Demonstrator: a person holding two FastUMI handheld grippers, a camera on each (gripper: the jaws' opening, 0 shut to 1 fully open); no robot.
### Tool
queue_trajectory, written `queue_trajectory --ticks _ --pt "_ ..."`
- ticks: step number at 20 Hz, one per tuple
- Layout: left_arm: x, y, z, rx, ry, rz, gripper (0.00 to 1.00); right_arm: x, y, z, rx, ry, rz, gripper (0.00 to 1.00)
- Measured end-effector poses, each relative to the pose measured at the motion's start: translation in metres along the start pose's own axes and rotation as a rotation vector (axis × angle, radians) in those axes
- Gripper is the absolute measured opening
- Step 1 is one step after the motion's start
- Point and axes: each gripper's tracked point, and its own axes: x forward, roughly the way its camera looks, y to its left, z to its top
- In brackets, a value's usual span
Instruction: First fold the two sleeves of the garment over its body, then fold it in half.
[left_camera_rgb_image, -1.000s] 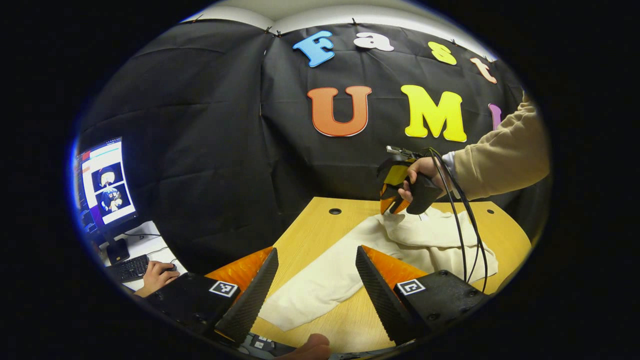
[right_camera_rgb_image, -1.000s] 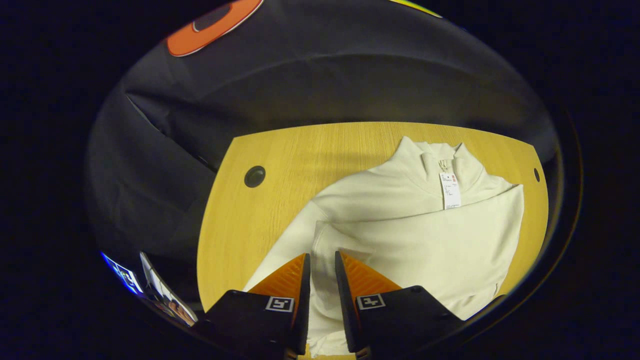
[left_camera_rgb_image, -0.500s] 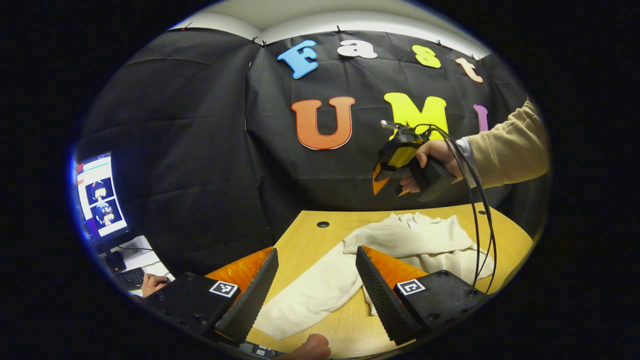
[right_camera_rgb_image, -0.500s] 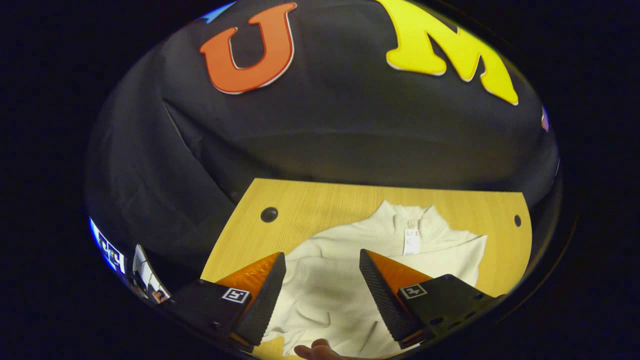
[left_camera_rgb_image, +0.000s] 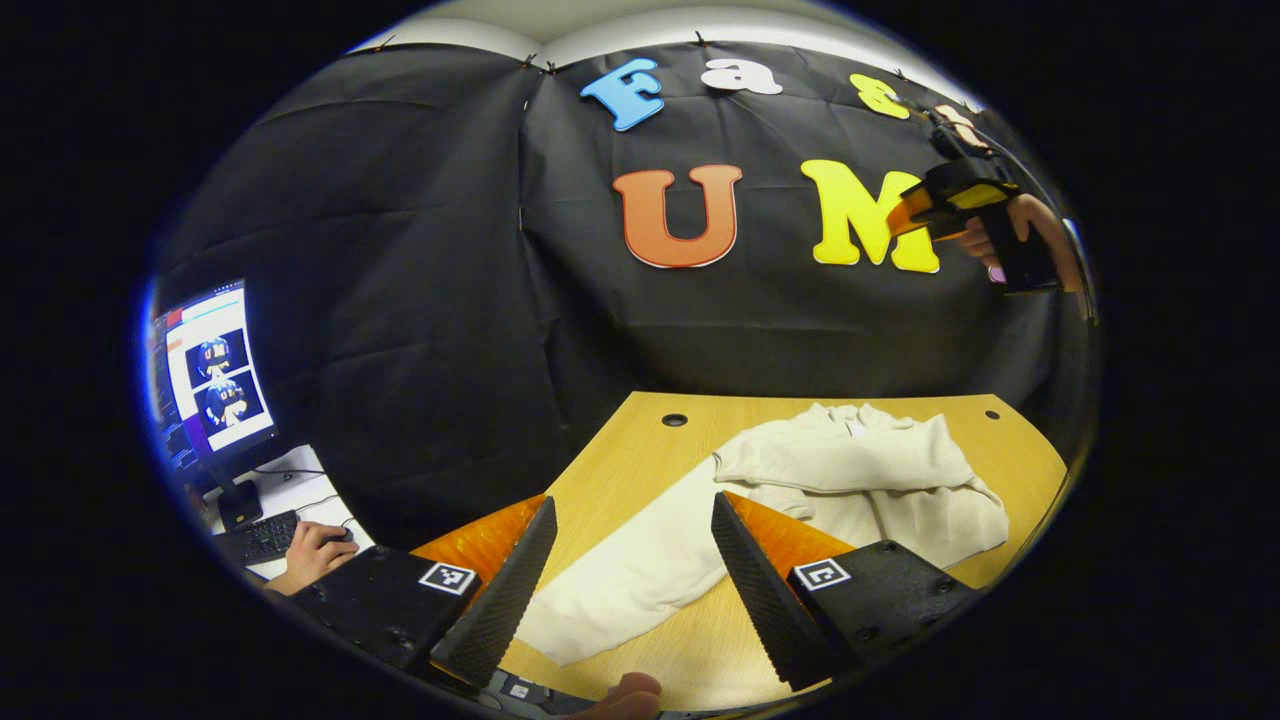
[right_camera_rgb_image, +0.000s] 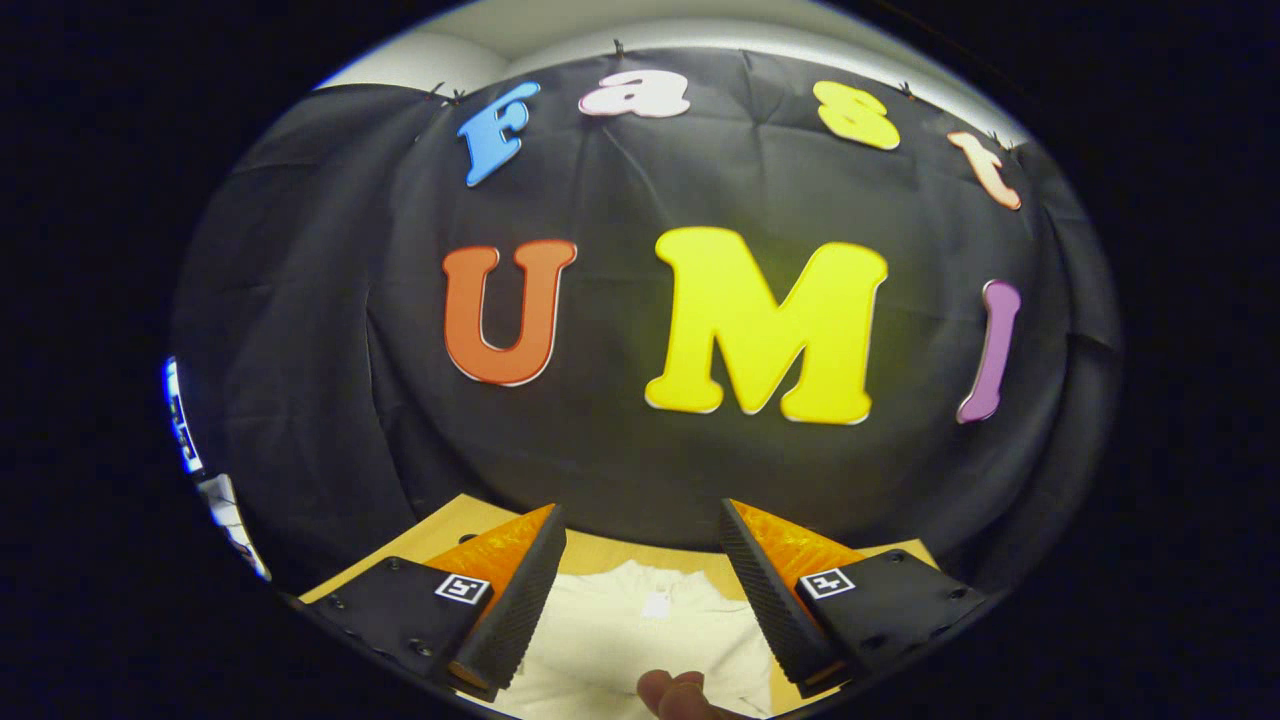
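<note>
Garment (left_camera_rgb_image: 850, 480) lies on my surface (left_camera_rgb_image: 640, 450), one sleeve (left_camera_rgb_image: 640, 570) stretched out near me. My left gripper (left_camera_rgb_image: 625, 570) and right gripper (right_camera_rgb_image: 640, 590) are both spread wide, holding nothing.

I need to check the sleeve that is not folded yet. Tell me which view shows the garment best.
The left gripper view: the garment lies on the table, one sleeve stretched out. In the right gripper view the garment is partly visible between the open fingers.
</note>
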Motion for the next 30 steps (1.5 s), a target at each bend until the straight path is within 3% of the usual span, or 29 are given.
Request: queue_trajectory --ticks 3,8,12,17,20,21,22,27,30 --pt "0.009 0.005 -0.027 -0.023 0.074 0.044 0.99 -0.068 -0.05 0.015 -0.015 -0.102 -0.064 0.95" --pt "0.016 0.015 -0.086 -0.09 0.266 0.122 0.99 -0.157 -0.091 -0.028 0.012 -0.136 -0.127 0.94" --pt "0.016 0.027 -0.119 -0.187 0.393 0.207 1.0 -0.197 -0.129 -0.049 -0.004 -0.163 -0.185 0.93" --pt "0.015 0.047 -0.141 -0.259 0.504 0.312 0.99 -0.209 -0.153 -0.08 0.049 -0.115 -0.205 0.95" --pt "0.016 0.061 -0.154 -0.355 0.581 0.376 0.99 -0.206 -0.166 -0.095 0.067 -0.087 -0.22 0.94" --pt "0.018 0.063 -0.16 -0.402 0.61 0.391 0.95 -0.205 -0.166 -0.1 0.077 -0.075 -0.215 0.95" --pt "0.018 0.065 -0.165 -0.452 0.643 0.409 0.99 -0.201 -0.167 -0.106 0.081 -0.059 -0.216 0.94" --pt "0.015 0.068 -0.191 -0.631 0.813 0.478 0.98 -0.185 -0.155 -0.133 0.084 0.006 -0.168 0.94" --pt "0.019 0.073 -0.195 -0.651 0.855 0.493 0.97 -0.178 -0.146 -0.147 0.067 0.048 -0.141 0.95"
